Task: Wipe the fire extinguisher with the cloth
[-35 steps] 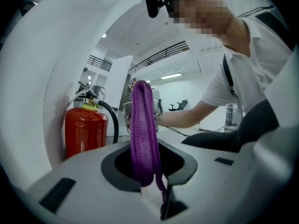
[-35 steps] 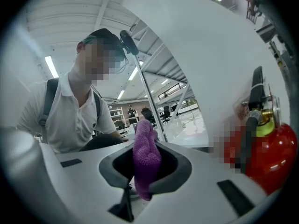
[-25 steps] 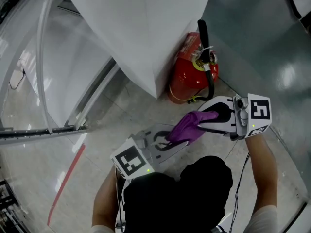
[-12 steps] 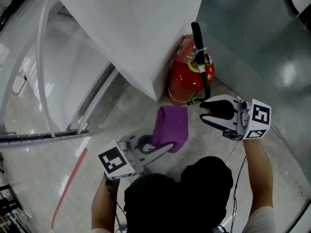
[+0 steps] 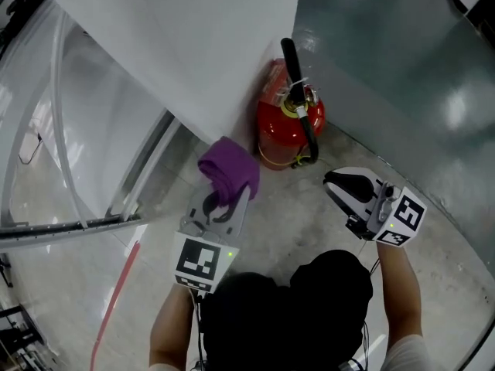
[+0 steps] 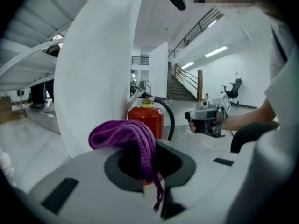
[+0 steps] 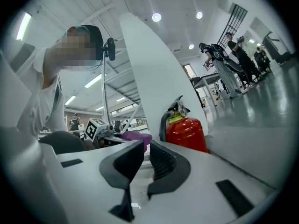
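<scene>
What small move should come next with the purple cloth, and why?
Probably ease the left claw forward until the purple knitted cloth meets the red metal fire extinguisher: the claw is clamped on the cloth, which sits short of the cylinder.

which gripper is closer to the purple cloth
Left. The left gripper grips the purple knitted cloth; the right gripper is apart to the cloth's right, its fingers closing on nothing.
</scene>
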Demonstrator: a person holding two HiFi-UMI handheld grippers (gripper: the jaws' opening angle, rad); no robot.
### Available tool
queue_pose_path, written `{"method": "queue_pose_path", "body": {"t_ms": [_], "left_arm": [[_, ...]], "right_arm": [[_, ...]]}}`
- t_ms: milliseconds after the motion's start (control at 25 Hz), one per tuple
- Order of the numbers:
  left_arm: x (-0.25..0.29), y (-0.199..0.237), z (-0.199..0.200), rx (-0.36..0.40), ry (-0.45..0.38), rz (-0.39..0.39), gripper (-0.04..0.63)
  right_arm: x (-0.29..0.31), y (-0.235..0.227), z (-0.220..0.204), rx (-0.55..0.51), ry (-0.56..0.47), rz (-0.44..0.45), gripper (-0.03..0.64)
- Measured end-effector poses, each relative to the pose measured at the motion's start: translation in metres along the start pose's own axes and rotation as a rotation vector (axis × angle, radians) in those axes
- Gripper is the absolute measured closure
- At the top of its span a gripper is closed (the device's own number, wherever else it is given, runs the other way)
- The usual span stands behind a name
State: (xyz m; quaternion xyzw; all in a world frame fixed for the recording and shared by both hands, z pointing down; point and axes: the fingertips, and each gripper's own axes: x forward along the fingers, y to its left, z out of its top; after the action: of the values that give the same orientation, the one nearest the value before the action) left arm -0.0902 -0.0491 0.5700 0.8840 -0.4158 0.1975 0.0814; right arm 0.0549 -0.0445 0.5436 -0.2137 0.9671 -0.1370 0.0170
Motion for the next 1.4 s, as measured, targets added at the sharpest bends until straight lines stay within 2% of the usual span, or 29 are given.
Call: {"method": "queue_pose_path", "body": {"t_ms": [80,120,240,400,480,600,760,920,1200,1400], "left_arm": [[0.013,-0.004,-0.002,0.076,0.063,-0.011,0.545],[0.020,-0.007,-0.001,0.088,0.088,-0.030,0.545],[0.040,-0.015,0.004,0.081,0.143,-0.090,0.545],[0.057,-0.020,0.005,0.115,0.223,-0.094,0.545],[0.059,-0.025,0.002,0.108,0.243,-0.113,0.545],[0.061,-0.027,-0.006,0.087,0.249,-0.145,0.545],[0.068,-0.029,-0.004,0.124,0.252,-0.145,0.545],[0.079,-0.034,0.005,0.132,0.240,-0.180,0.545],[0.092,-0.043,0.002,0.019,0.182,-0.275,0.548],[0.100,-0.047,-0.005,-0.049,0.117,-0.304,0.548]], "right_arm": [[-0.010,-0.003,-0.003,0.013,-0.002,-0.019,0.571],[-0.015,-0.005,-0.004,0.016,-0.003,-0.030,0.571],[-0.030,-0.009,-0.007,0.020,0.004,-0.062,0.571],[-0.050,-0.013,-0.008,0.043,0.002,-0.090,0.572],[-0.059,-0.017,-0.011,0.052,0.002,-0.102,0.571],[-0.068,-0.021,-0.016,0.062,0.002,-0.114,0.572],[-0.070,-0.018,-0.022,0.072,0.002,-0.114,0.572],[-0.070,-0.010,-0.023,0.077,0.011,-0.104,0.572],[-0.059,-0.006,-0.023,0.073,0.000,-0.076,0.572],[-0.036,-0.026,-0.014,0.010,-0.057,-0.194,0.577]]}}
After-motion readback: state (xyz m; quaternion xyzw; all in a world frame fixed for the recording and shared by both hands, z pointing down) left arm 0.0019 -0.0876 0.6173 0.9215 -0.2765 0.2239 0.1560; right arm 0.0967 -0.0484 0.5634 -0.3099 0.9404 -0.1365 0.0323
